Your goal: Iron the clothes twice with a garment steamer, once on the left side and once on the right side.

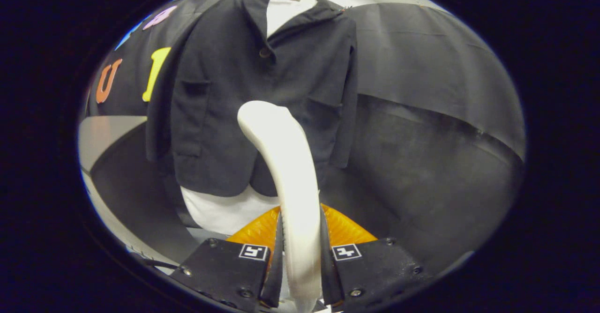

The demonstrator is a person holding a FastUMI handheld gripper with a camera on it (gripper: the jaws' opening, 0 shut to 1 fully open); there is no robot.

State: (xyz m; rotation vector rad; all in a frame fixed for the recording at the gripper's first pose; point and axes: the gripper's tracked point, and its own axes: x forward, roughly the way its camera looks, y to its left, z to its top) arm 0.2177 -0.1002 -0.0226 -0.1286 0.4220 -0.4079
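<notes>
A dark jacket [262, 83] hangs on a hanger over a white shirt [225, 210] whose hem shows below it. My gripper [300, 257] is shut on the white curved handle of the garment steamer [286, 163], both fingers pressing its sides. The steamer's handle rises from between the fingers and bends toward the jacket's lower middle, just right of the front opening. Its head end looks close to the fabric; whether it touches I cannot tell. An orange part of the steamer [347, 231] shows just behind the fingers.
A black cloth wall [422, 93] stands behind and to the right of the jacket. A pale table surface [103, 135] lies to the left, below the hanging clothes.
</notes>
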